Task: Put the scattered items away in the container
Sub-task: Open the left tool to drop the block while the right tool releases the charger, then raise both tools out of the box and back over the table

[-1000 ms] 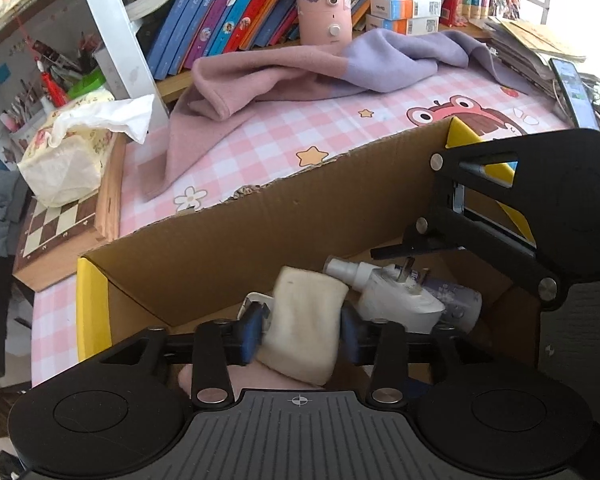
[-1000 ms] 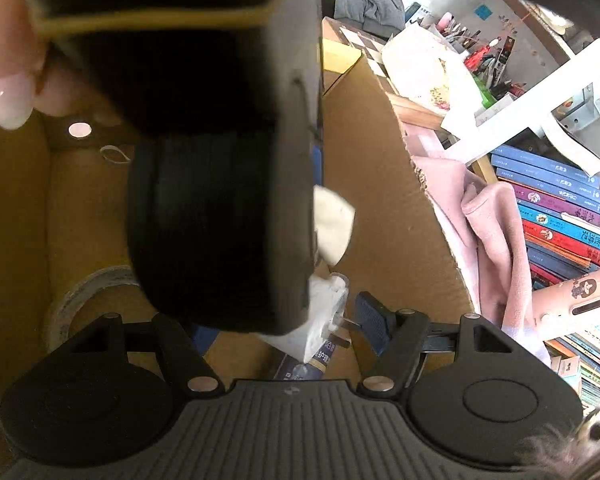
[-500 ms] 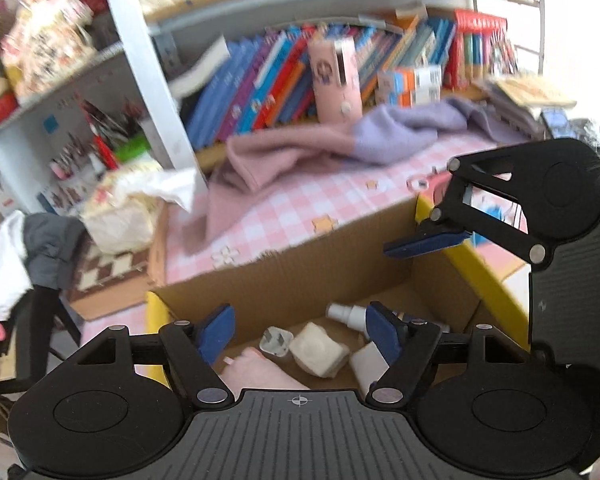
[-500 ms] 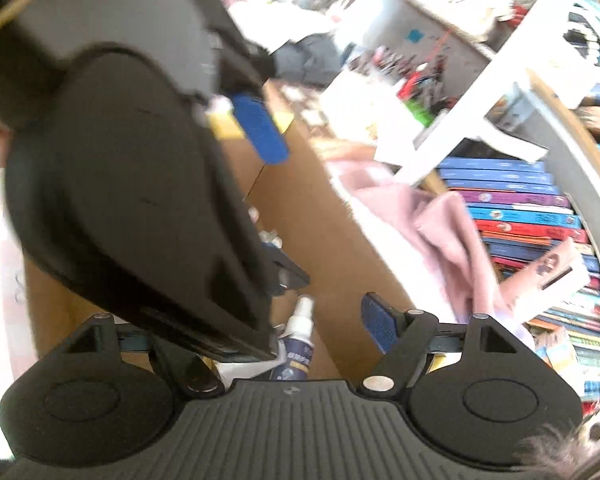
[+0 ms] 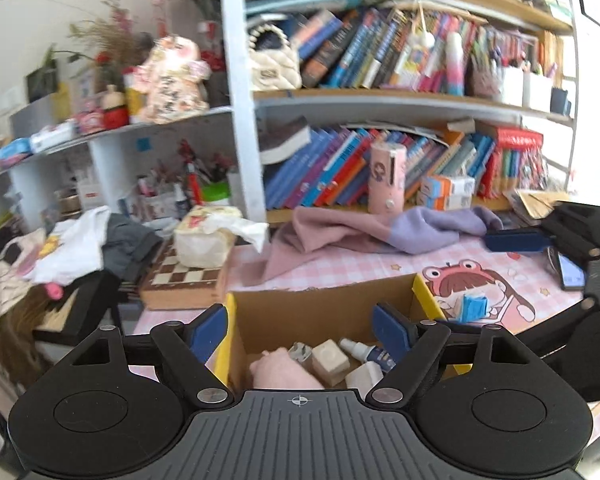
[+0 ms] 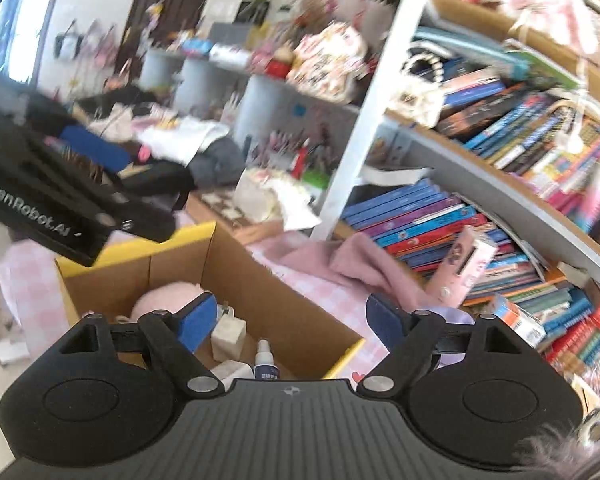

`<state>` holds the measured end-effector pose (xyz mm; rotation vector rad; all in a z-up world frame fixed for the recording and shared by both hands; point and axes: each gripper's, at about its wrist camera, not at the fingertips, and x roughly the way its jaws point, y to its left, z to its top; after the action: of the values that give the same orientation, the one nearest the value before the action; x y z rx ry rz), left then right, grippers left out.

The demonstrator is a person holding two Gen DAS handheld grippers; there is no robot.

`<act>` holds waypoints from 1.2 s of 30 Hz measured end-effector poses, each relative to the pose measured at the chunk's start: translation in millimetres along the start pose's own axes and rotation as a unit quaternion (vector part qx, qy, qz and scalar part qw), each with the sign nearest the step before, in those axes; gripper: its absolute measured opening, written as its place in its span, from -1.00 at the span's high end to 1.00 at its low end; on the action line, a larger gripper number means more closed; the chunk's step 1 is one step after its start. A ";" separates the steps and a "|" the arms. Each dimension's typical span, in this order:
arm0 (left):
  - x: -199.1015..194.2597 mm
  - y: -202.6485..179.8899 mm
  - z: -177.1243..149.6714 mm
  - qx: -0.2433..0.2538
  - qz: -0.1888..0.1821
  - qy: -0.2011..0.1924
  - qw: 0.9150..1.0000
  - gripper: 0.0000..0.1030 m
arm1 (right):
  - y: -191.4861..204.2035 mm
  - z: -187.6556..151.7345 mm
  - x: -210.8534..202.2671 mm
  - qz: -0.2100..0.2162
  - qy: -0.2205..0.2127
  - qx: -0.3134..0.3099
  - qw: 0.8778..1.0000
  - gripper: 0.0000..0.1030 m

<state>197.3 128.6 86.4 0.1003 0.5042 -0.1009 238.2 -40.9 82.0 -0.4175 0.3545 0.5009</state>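
An open cardboard box (image 5: pixel 324 312) with yellow flaps sits on the pink checked table. It holds a cream block (image 5: pixel 330 360), a white spray bottle (image 5: pixel 364 354), a white charger (image 5: pixel 364 376), a small plug (image 5: pixel 300 351) and a pink plush item (image 5: pixel 282 372). My left gripper (image 5: pixel 300 328) is open and empty, raised above the box. My right gripper (image 6: pixel 288 316) is open and empty, also raised above the box (image 6: pixel 276 304); the bottle (image 6: pixel 265 362), block (image 6: pixel 228 338) and pink plush (image 6: pixel 168 298) show below it. The right gripper also shows at the right in the left wrist view (image 5: pixel 572 280).
A pink and lilac cloth (image 5: pixel 372 232) lies behind the box. A chessboard box (image 5: pixel 184 280) with a tissue pack (image 5: pixel 208 236) stands at the left. A phone (image 5: pixel 572 272) lies at the right. Bookshelves (image 5: pixel 380 168) rise behind the table. Clothes (image 5: pixel 72 248) pile at far left.
My left gripper opened and let go of the cream block, which now lies in the box. Both grippers rose up and back from the box.
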 end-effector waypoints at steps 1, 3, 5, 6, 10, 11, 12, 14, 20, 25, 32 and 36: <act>-8.3 -0.1 -3.8 -0.003 0.007 -0.004 1.000 -0.60 | 0.7 -1.2 -9.4 -0.006 -0.007 0.008 1.000 -0.59; -24.5 -1.3 -12.9 -0.010 0.017 -0.011 1.000 -0.62 | 2.9 -5.5 -30.7 -0.016 -0.019 0.029 0.999 -0.63; -40.9 -4.0 -23.6 -0.016 0.018 -0.013 1.000 -0.63 | 5.4 -11.0 -48.9 -0.023 -0.024 0.053 0.998 -0.63; -47.6 -5.0 -28.6 -0.017 0.018 -0.011 1.000 -0.64 | 6.3 -13.8 -54.4 -0.024 -0.025 0.064 0.997 -0.63; -68.9 -12.8 -48.7 -0.015 0.022 -0.001 1.000 -0.65 | 13.6 -28.6 -79.1 -0.034 -0.027 0.094 0.995 -0.63; -73.8 -14.8 -53.9 -0.015 0.025 0.001 1.000 -0.65 | 16.4 -32.5 -84.9 -0.037 -0.028 0.098 0.994 -0.63; -78.7 -16.7 -59.1 -0.017 0.027 0.002 0.999 -0.65 | 19.3 -36.4 -90.8 -0.039 -0.028 0.100 0.994 -0.63; -86.7 -20.0 -68.2 -0.026 0.032 0.006 0.999 -0.65 | 25.4 -44.4 -101.0 -0.045 -0.026 0.101 0.994 -0.63; -108.5 -33.9 -93.0 -0.033 0.040 -0.004 0.999 -0.65 | 46.8 -69.4 -124.7 -0.055 -0.010 0.116 0.992 -0.63; -120.9 -39.4 -107.7 -0.053 0.054 -0.004 0.997 -0.65 | 65.2 -85.6 -141.0 -0.068 0.003 0.140 0.988 -0.63; -129.8 -43.6 -131.6 -0.059 0.069 0.023 0.996 -0.65 | 82.1 -100.2 -161.9 -0.065 0.011 0.151 0.986 -0.63; -134.9 -46.8 -138.2 -0.054 0.067 0.027 0.996 -0.65 | 88.3 -105.4 -170.0 -0.061 0.018 0.148 0.987 -0.63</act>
<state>8.4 108.6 28.4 0.0312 0.5554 0.0595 28.7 -85.0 37.4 -0.1597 0.4290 0.3150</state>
